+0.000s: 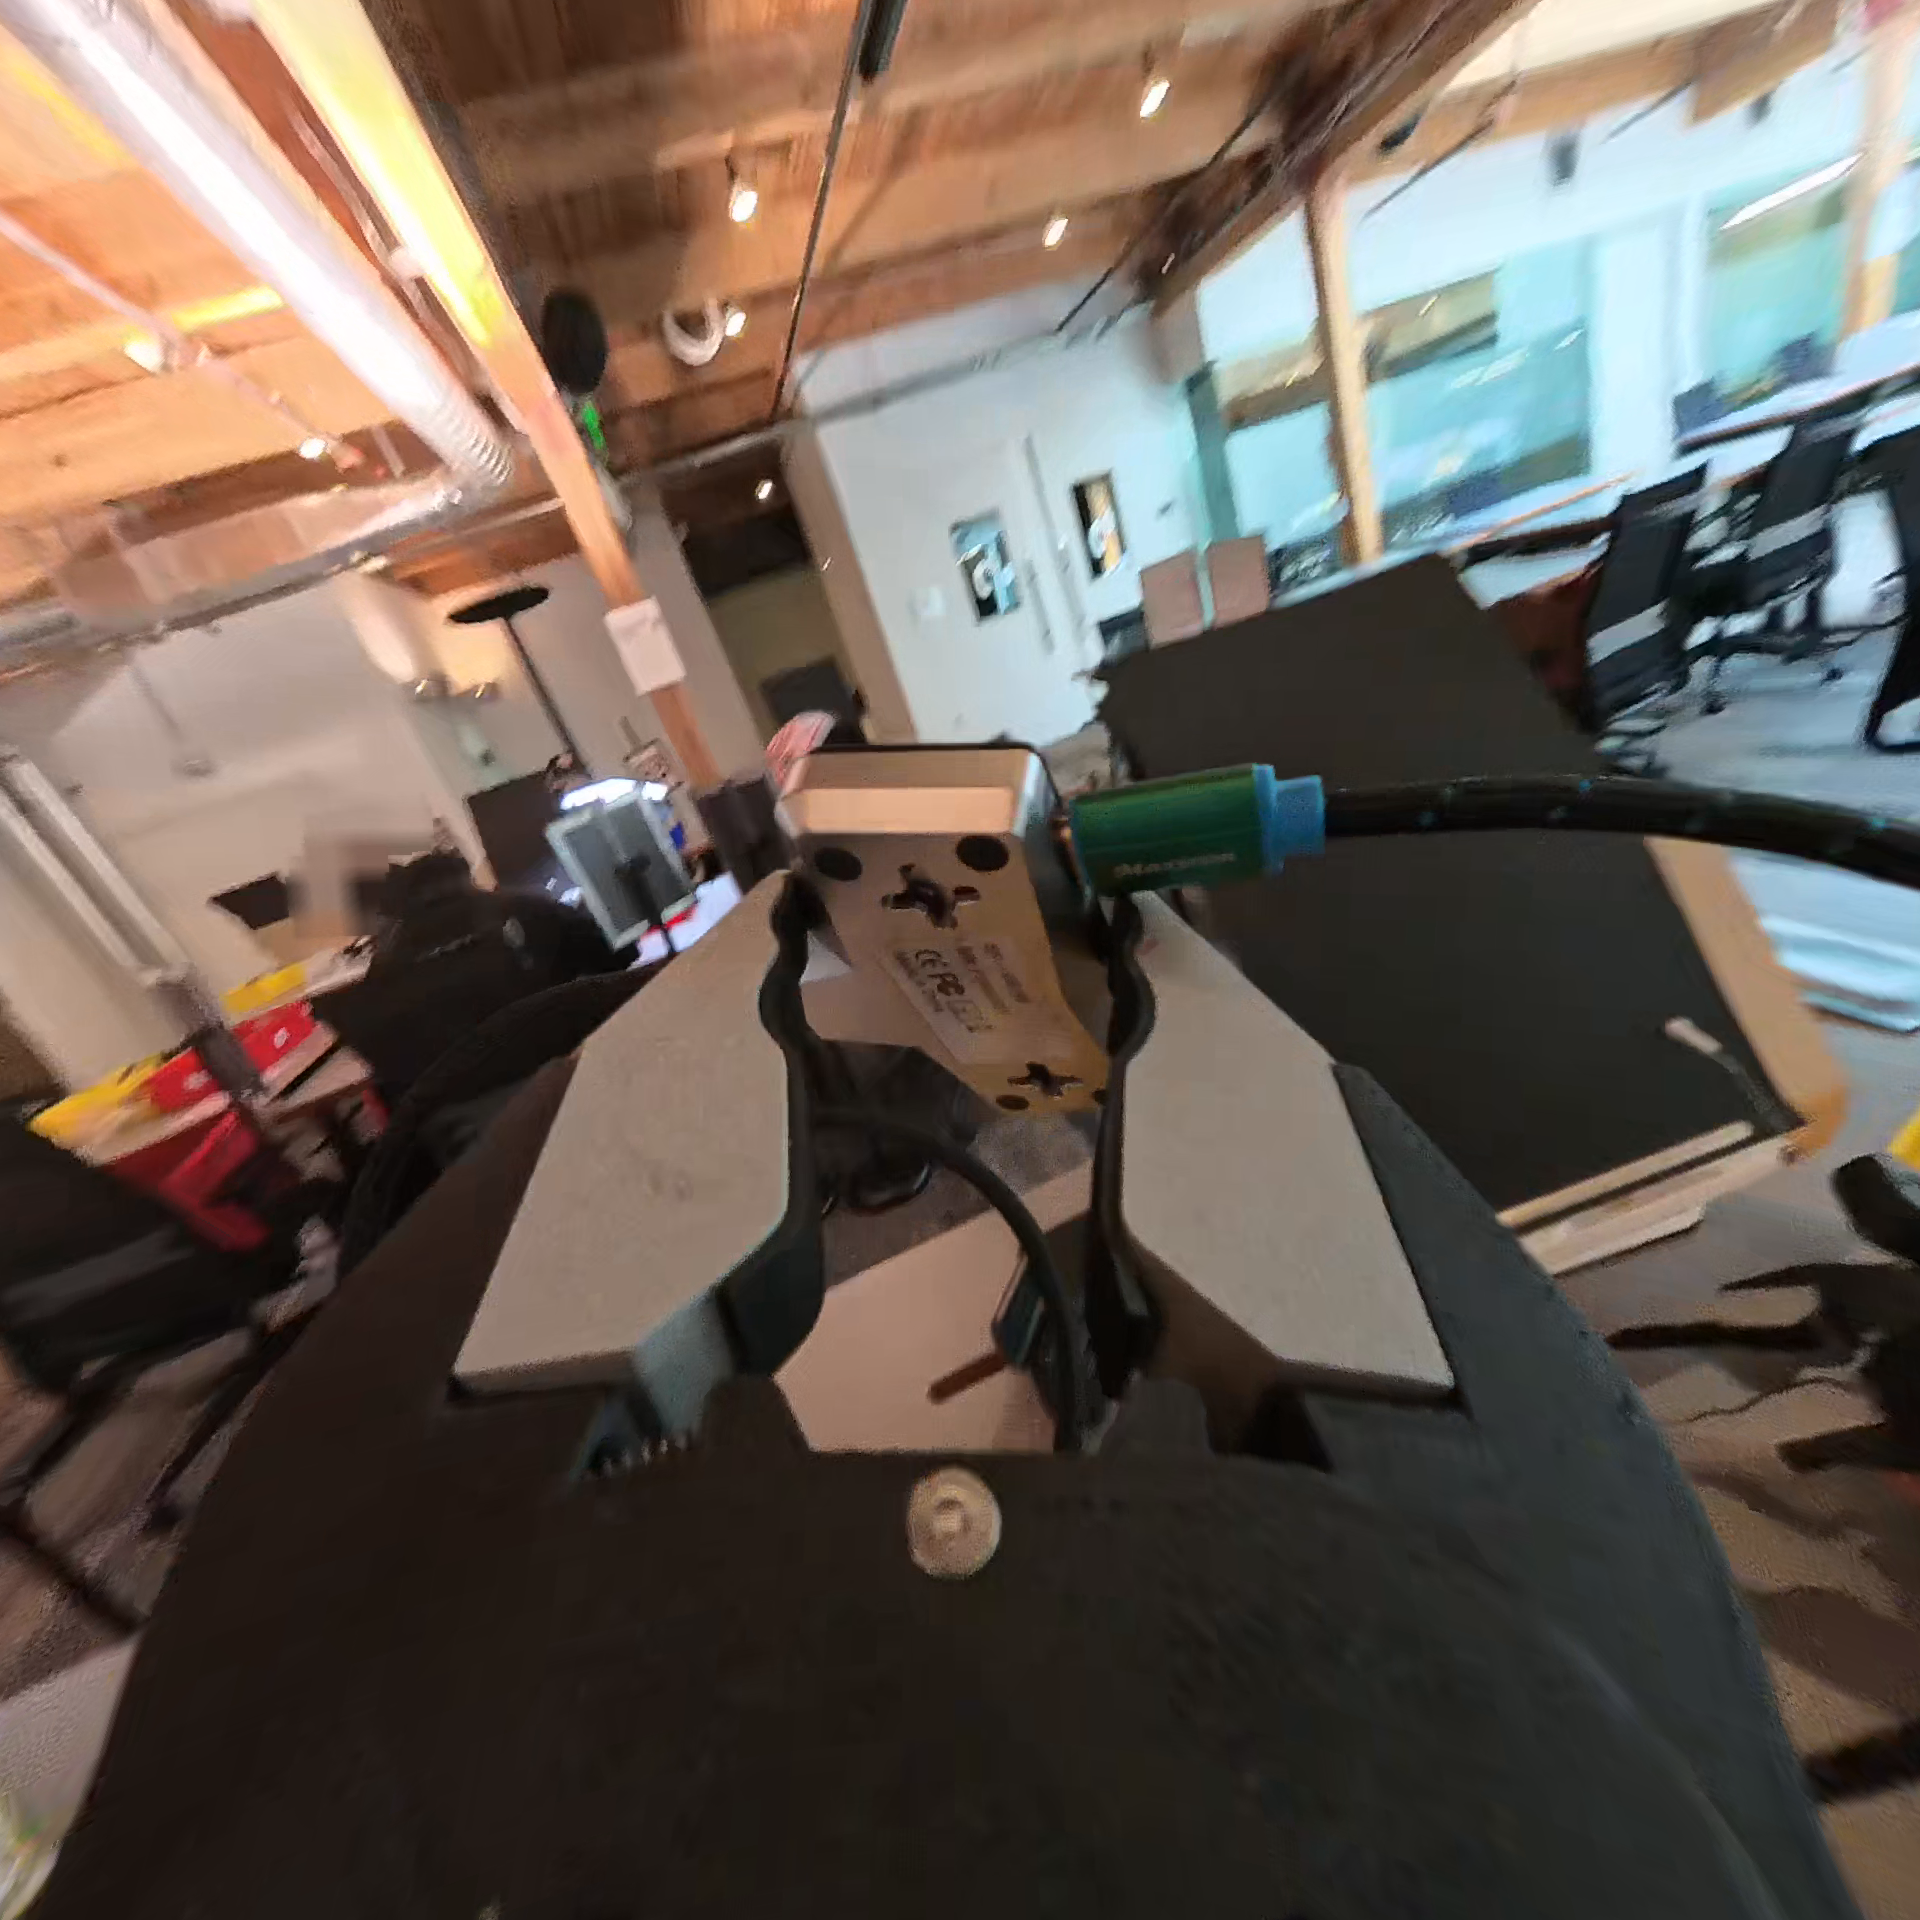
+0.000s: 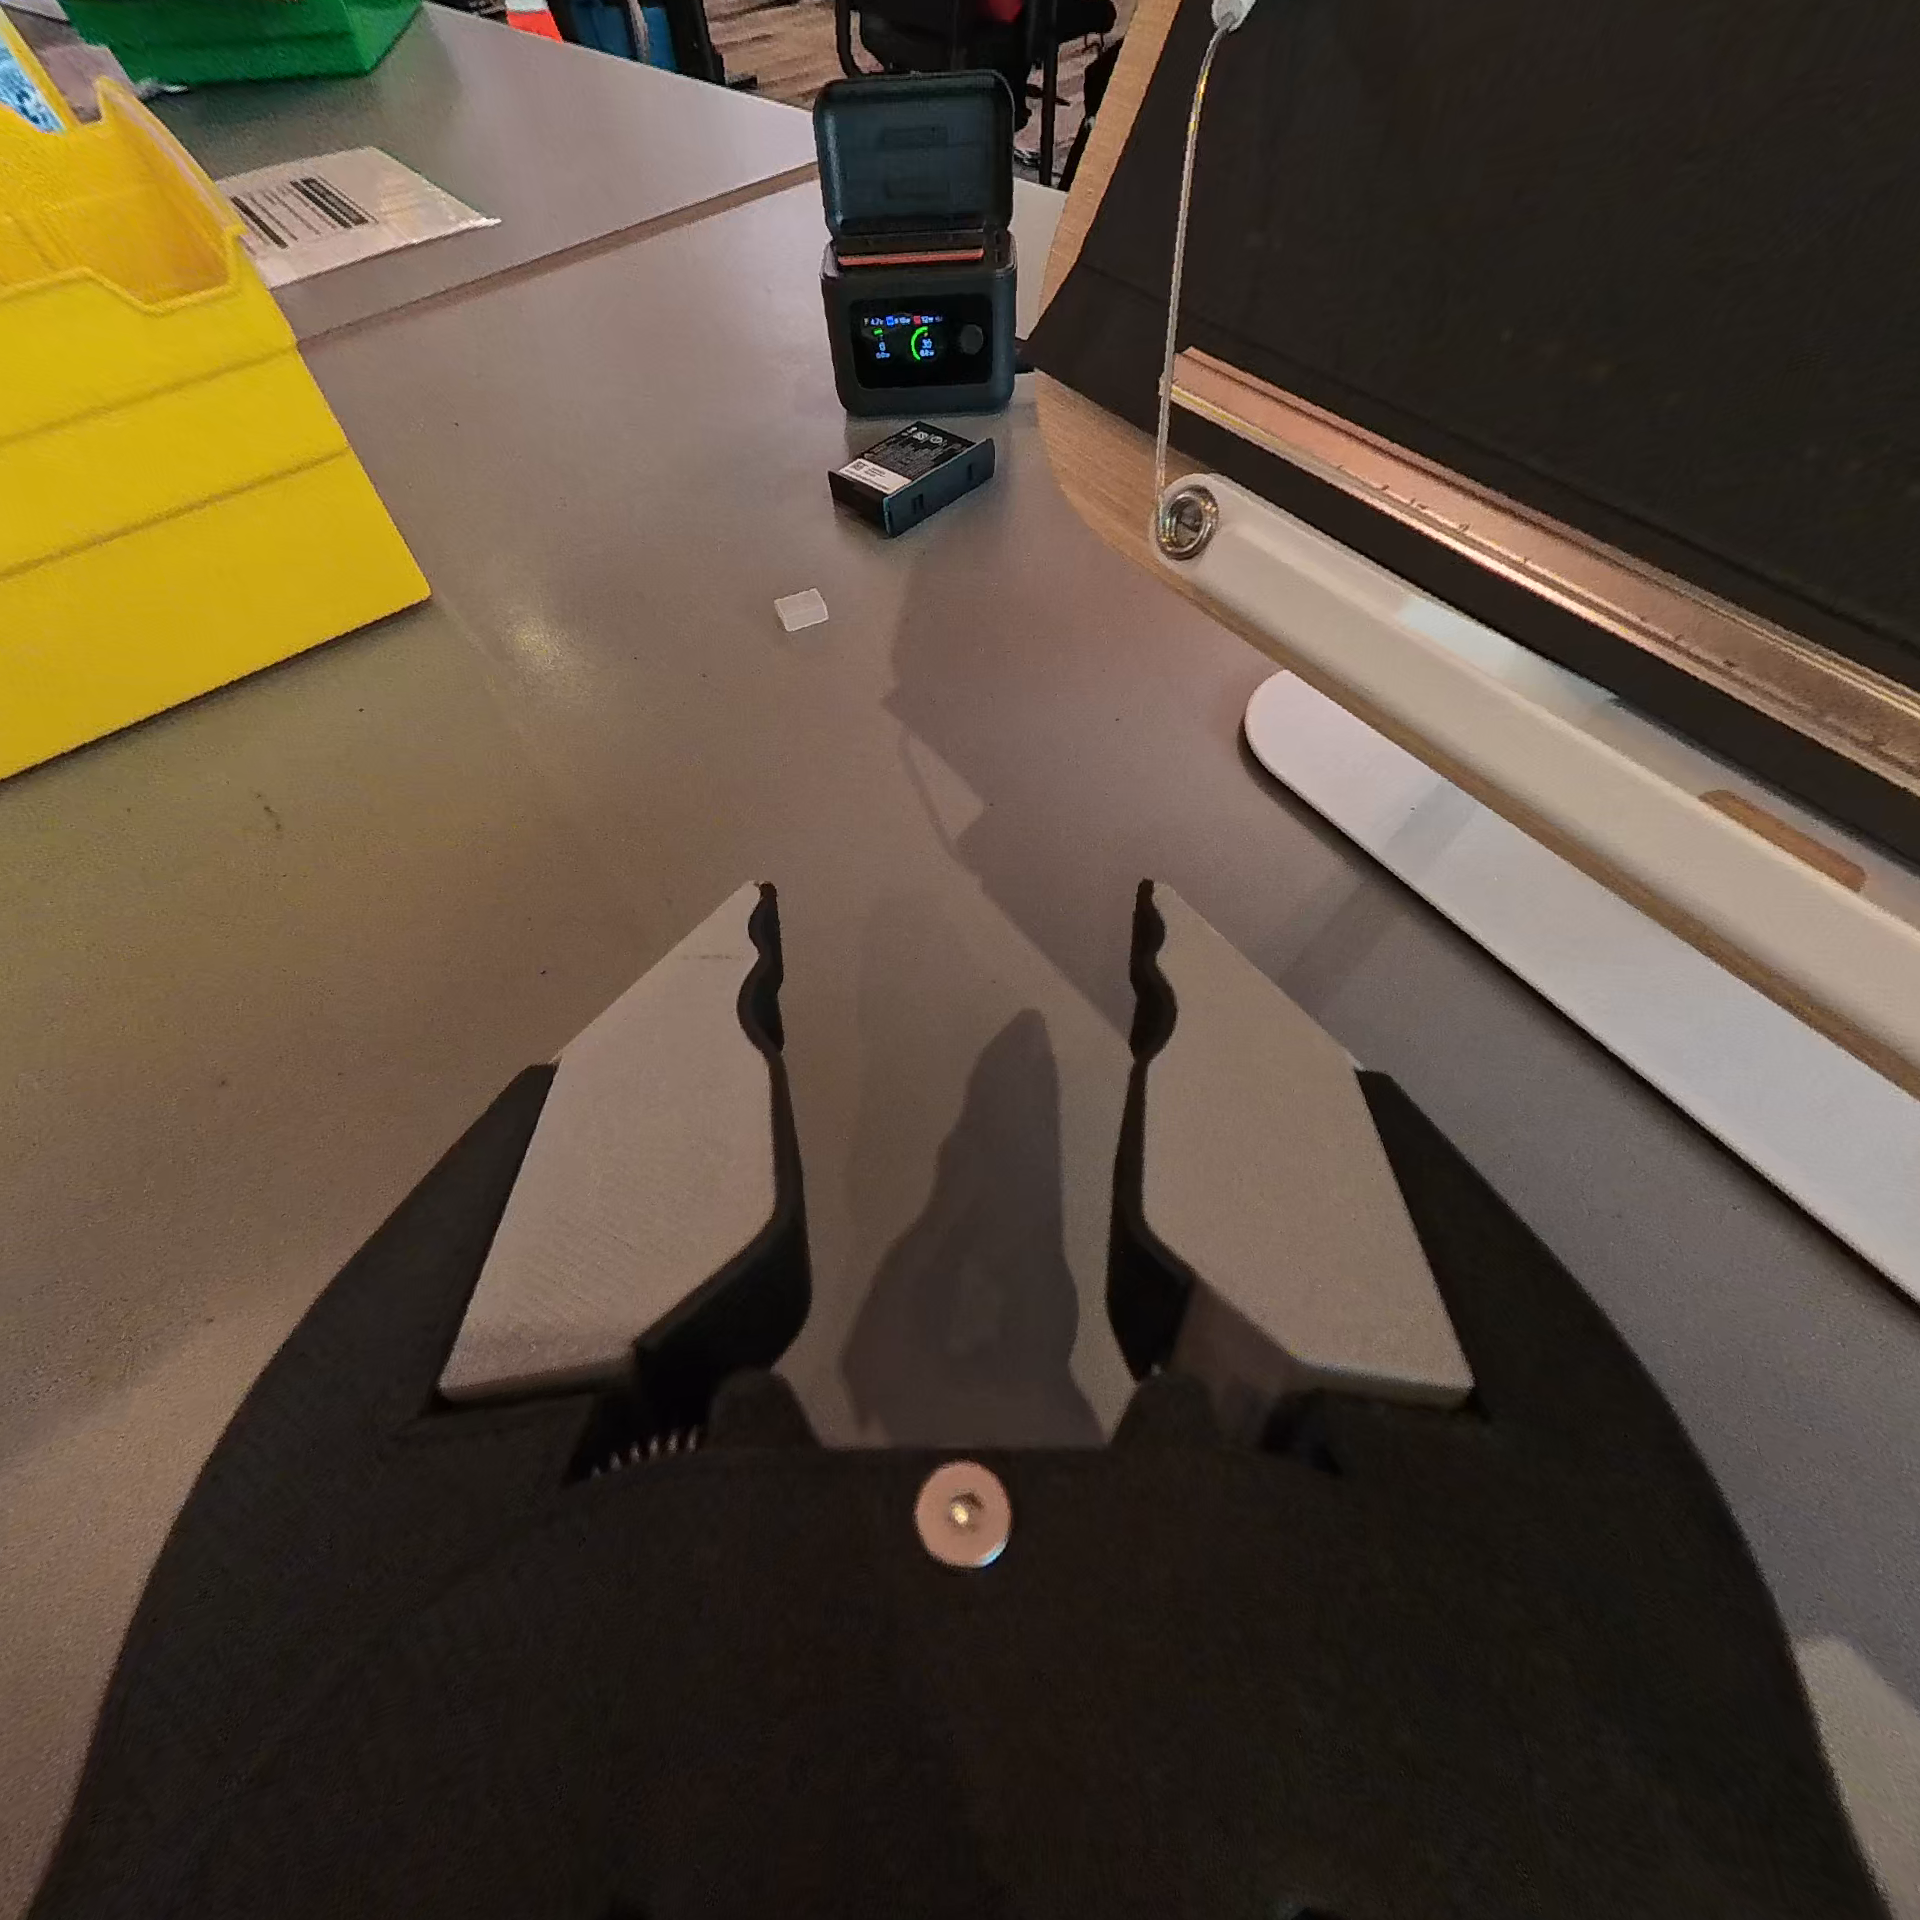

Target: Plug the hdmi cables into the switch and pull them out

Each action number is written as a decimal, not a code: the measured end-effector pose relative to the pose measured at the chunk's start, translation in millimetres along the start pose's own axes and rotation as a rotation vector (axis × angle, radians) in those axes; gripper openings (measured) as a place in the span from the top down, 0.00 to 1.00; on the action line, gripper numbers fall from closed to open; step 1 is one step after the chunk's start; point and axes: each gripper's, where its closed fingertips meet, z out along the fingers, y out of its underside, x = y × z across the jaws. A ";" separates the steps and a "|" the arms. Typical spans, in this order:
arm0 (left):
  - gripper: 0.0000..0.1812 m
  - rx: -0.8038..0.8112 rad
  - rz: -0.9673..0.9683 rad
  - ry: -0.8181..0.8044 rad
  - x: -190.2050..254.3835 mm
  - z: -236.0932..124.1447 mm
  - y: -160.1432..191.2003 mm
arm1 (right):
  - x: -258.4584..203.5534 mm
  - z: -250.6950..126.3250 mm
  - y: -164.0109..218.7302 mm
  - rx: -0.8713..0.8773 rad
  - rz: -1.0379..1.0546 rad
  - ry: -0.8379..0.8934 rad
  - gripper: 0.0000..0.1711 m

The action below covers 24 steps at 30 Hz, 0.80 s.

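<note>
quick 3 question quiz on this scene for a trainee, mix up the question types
1. True or false: the left gripper holds the silver switch up off the table.
2. Multiple choice: the green plug on the black cable is A) lying on the table B) seated in the side of the switch C) held by the right gripper.
3. Fill in: the right gripper is open and holds ____, above the grey table.

Key: 1 true; 2 B; 3 nothing
</note>
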 end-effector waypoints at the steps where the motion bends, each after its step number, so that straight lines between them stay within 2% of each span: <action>1: 0.69 0.029 0.005 0.014 3.6 -3.5 -12.0 | 0.1 -0.1 -0.3 0.002 0.000 0.000 0.62; 5: 0.69 0.087 0.066 0.082 45.8 -10.6 -36.1 | 0.6 -0.5 -0.7 0.005 0.007 -0.002 0.62; 8: 0.68 0.157 0.043 0.197 91.9 -13.8 -47.8 | 3.6 -2.5 -2.0 0.016 0.010 0.005 0.62; 13: 0.69 0.303 -0.271 0.520 157.4 -22.7 -50.5 | 6.4 -10.0 -11.3 0.064 0.020 0.007 0.62; 16: 0.69 0.245 -0.302 0.589 194.2 -8.0 -8.4 | 9.3 -15.2 -17.1 0.096 0.015 0.017 0.63; 19: 0.69 0.141 -0.281 0.640 244.0 8.6 51.2 | 12.8 -18.9 -20.7 0.117 0.022 0.022 0.63; 21: 0.69 0.043 -0.205 0.556 263.6 27.7 101.9 | 15.3 -23.3 -24.4 0.139 0.022 0.024 0.63; 24: 0.69 -0.177 -0.033 0.325 270.3 58.7 195.0 | 16.2 -33.6 -34.4 0.198 0.034 -0.001 0.63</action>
